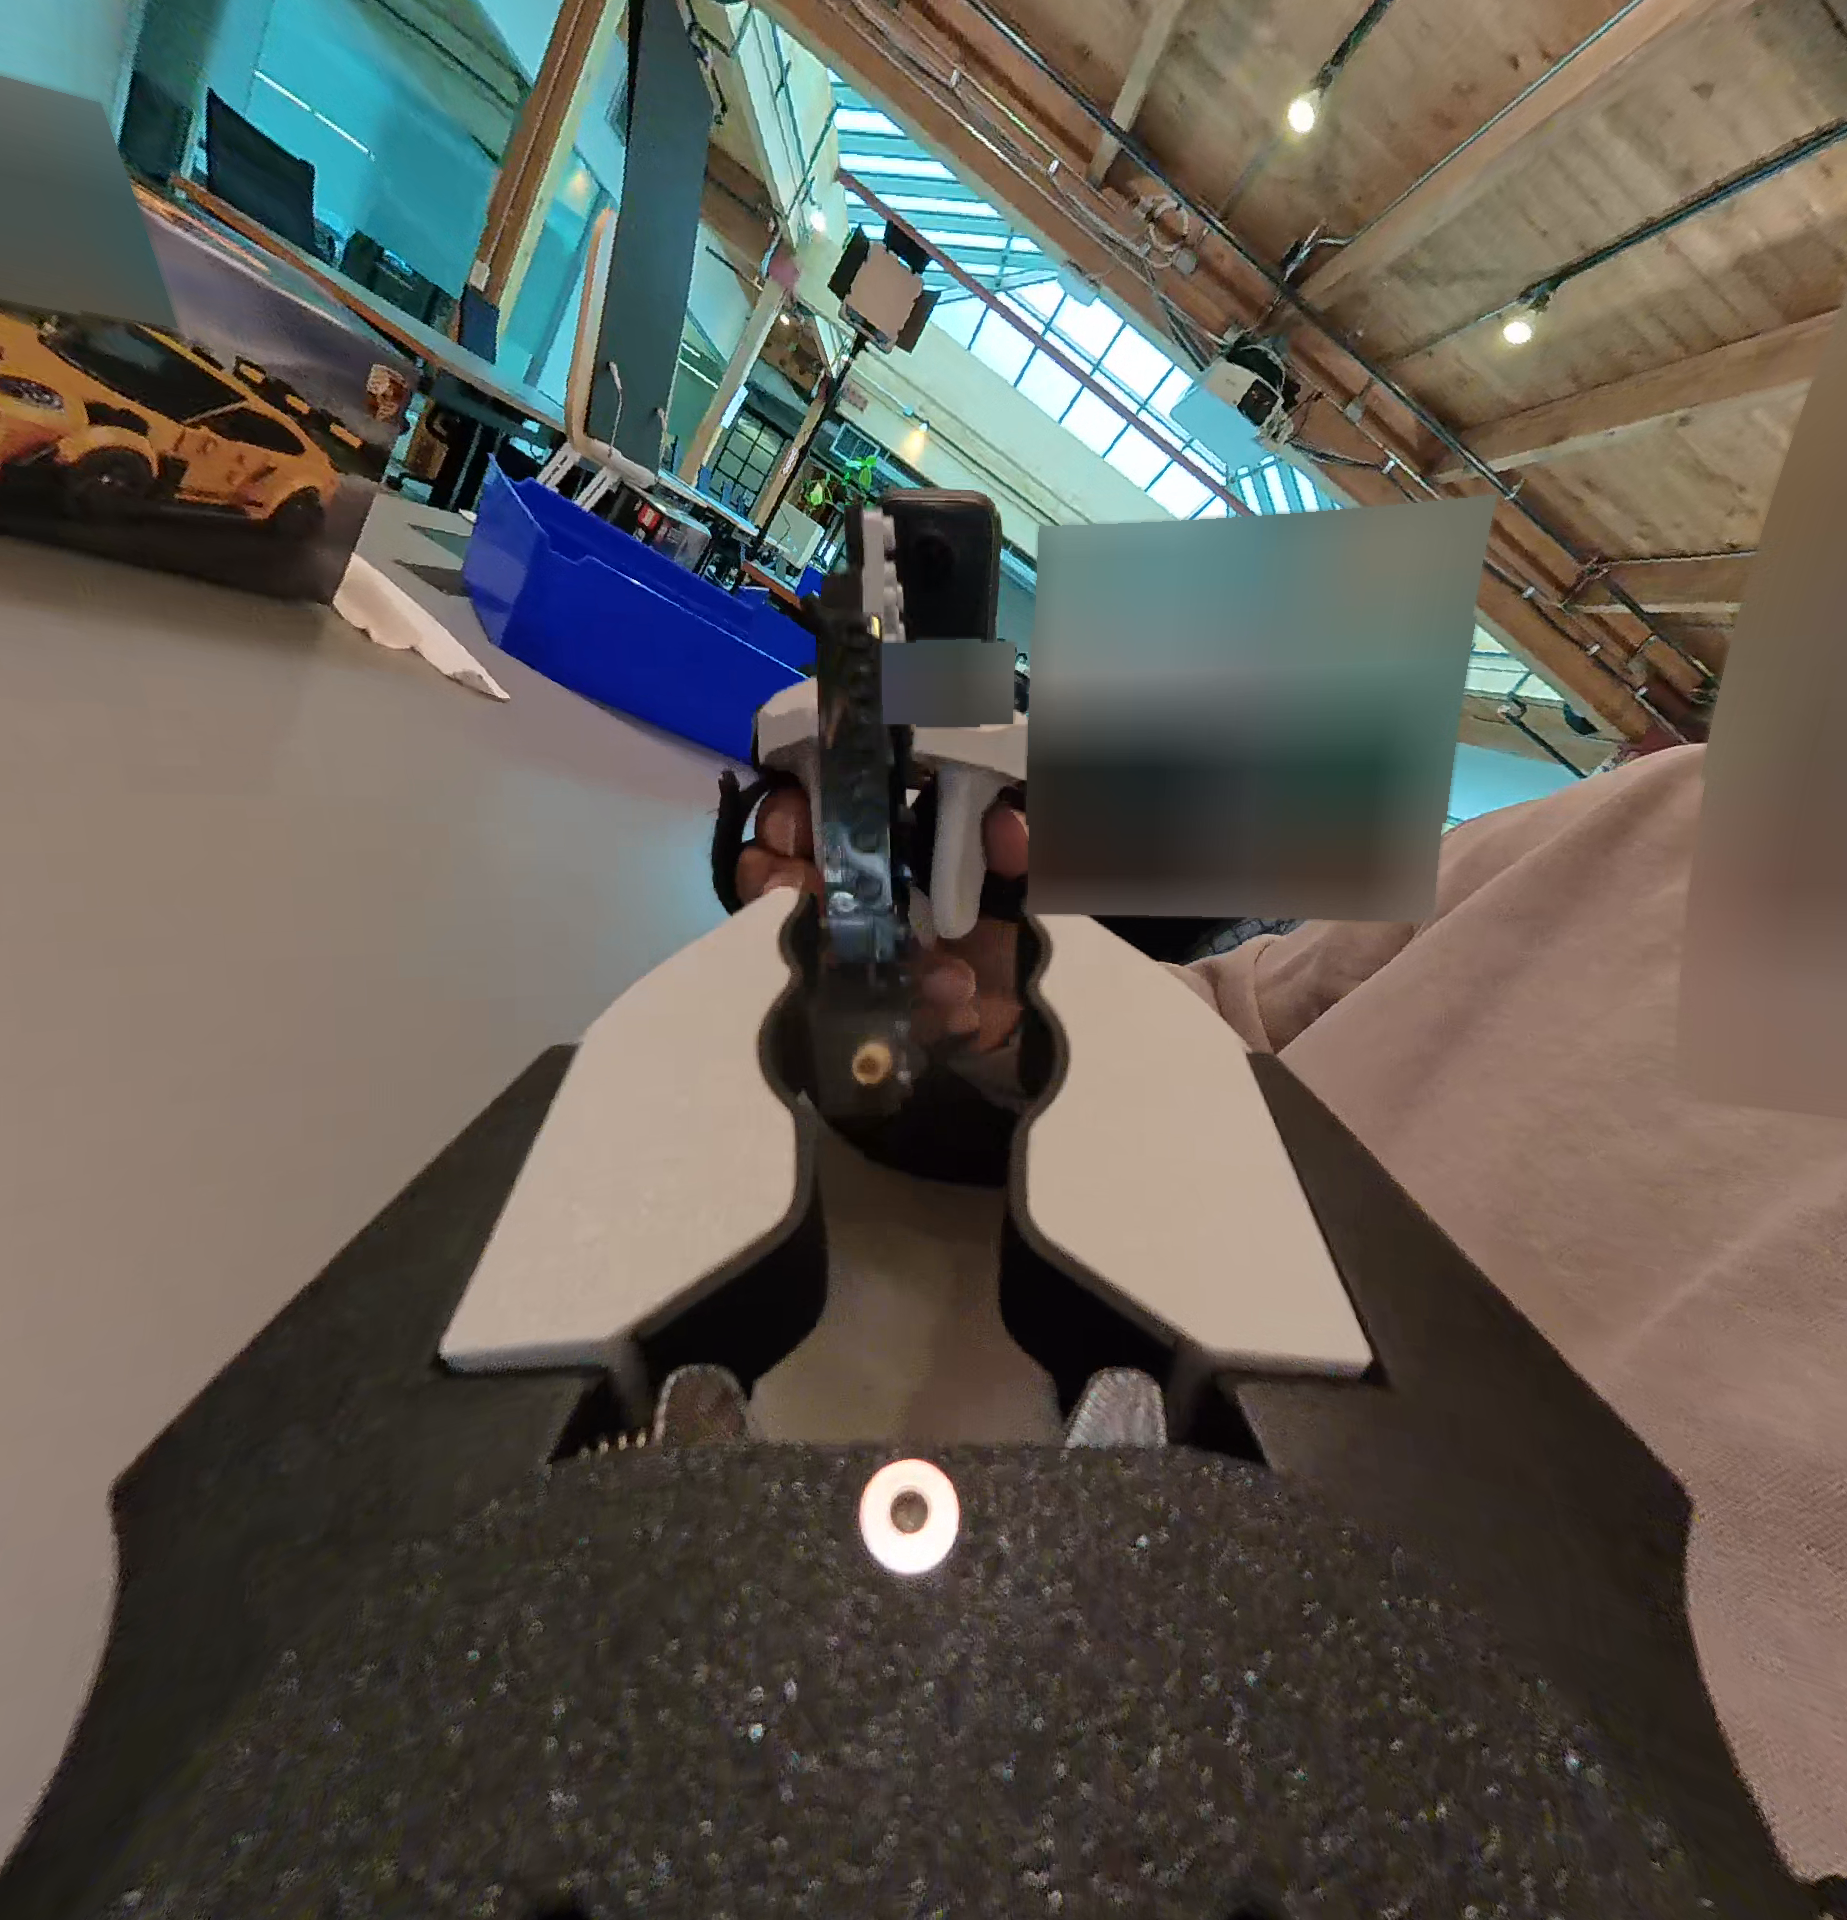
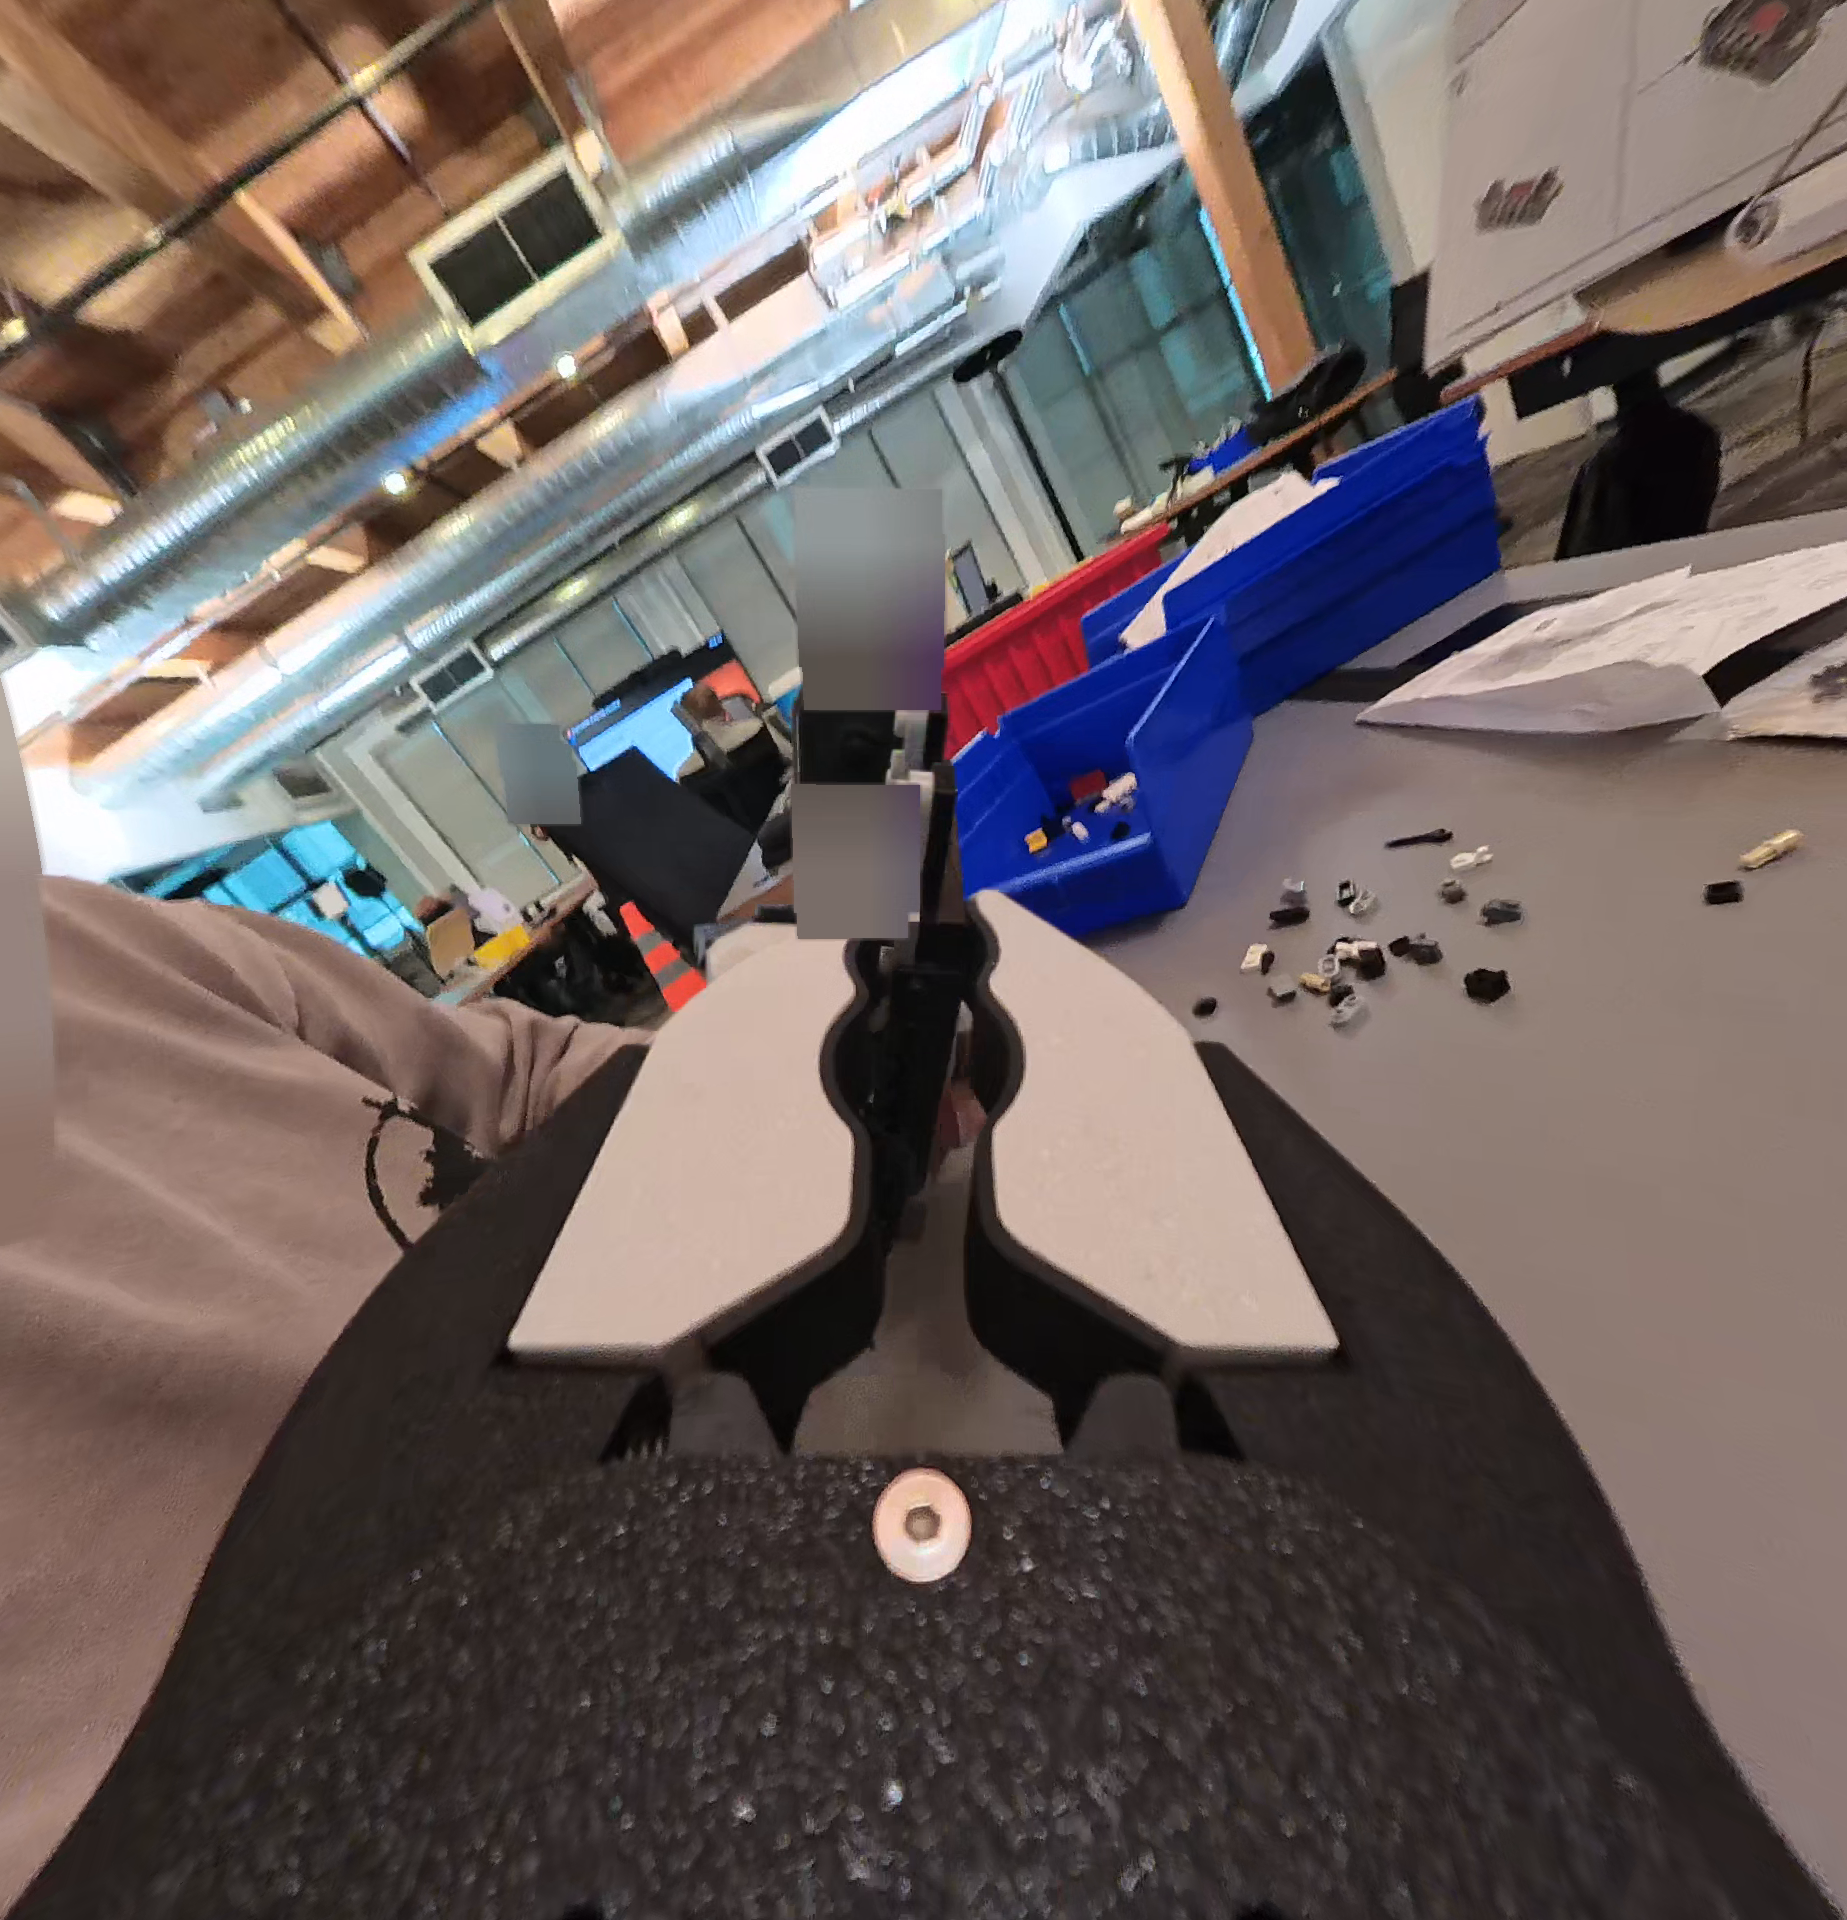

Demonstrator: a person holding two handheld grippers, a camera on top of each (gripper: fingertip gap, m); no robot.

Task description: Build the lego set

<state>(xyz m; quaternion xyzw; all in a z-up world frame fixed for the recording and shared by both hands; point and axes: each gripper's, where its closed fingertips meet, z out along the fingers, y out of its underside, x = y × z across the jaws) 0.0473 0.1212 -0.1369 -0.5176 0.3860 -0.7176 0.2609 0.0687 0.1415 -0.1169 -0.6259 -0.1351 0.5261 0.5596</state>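
A thin black lego assembly (image 1: 857, 800) with a few white pieces at its top stands edge-on between both grippers, which face each other above the grey table (image 1: 275, 935). My right gripper (image 2: 921, 920) is shut on the assembly (image 2: 914, 1060), which runs up between its white fingers (image 2: 732, 1143). My left gripper (image 1: 914, 925) has its fingers (image 1: 680, 1143) apart on either side of the assembly's near end, with a gap showing on the right side. The right gripper's fingertips (image 1: 794, 727) and the hand on its handle show beyond.
Several small loose lego pieces (image 2: 1355, 956) lie on the table at right. Blue bins (image 2: 1106, 821) hold more pieces, with a red bin (image 2: 1033, 634) behind. Paper instructions (image 2: 1625, 644) lie far right. The set's box with a yellow car (image 1: 150, 436) stands at left. A person's beige sleeve (image 1: 1521, 1143) is close. The tips of both grippers are at nearly the same place.
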